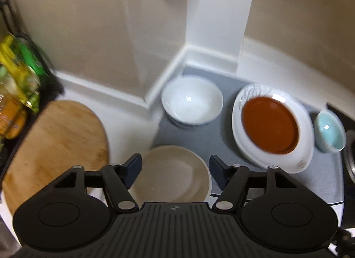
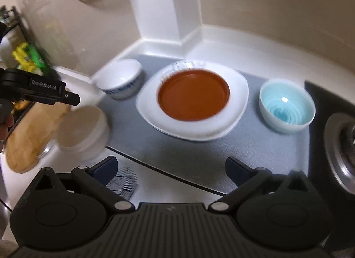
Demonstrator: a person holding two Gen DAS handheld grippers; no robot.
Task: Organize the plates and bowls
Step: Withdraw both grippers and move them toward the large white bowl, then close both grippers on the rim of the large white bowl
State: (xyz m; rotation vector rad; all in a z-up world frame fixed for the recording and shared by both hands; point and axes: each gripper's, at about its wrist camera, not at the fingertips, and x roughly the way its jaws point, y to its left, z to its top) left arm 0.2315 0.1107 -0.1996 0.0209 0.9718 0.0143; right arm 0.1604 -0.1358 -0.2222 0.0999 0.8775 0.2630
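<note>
With both sets of jaws open and empty, left gripper [image 1: 175, 170] above the beige bowl [image 1: 172, 174] at the gray mat's [image 2: 195, 153] near-left edge, you seem between placements: next, nest a bowl, perhaps the blue bowl [image 2: 287, 106] beside the brown plate [image 2: 193, 95] stacked on the white plate [image 2: 238, 94].

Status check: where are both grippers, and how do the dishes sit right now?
Left gripper open, above beige bowl, nothing held. Right gripper open, empty. Brown plate stacked on white plate; white bowl and blue bowl flank them. Nothing in the way.
</note>
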